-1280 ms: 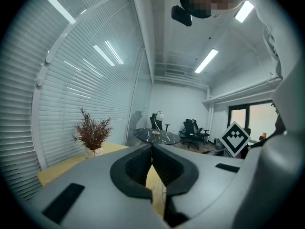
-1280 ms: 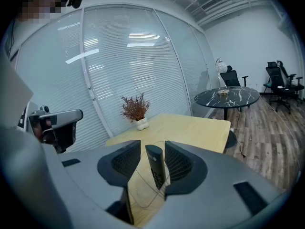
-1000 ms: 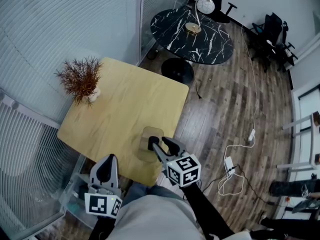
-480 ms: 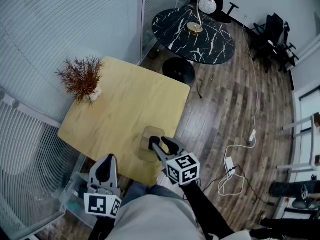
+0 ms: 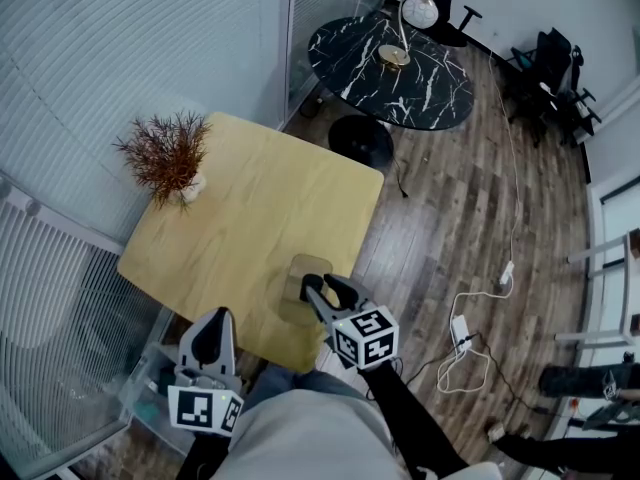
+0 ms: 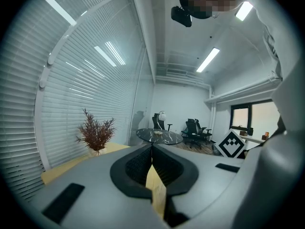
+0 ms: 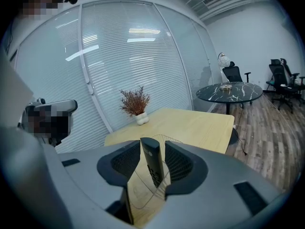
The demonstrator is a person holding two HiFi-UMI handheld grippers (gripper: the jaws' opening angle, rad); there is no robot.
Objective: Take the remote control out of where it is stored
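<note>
The right gripper (image 5: 318, 290) is reaching over the near edge of the wooden table (image 5: 250, 208), close to its near right corner. Its jaws are sitting narrow, pressing on either side of the black remote control (image 7: 151, 163). The remote is standing upright inside a clear holder (image 5: 290, 310) by that edge. The left gripper (image 5: 212, 336) is hanging just off the near edge, its jaws meeting with nothing between them. A dried plant (image 5: 165, 153) is standing by the left edge.
</note>
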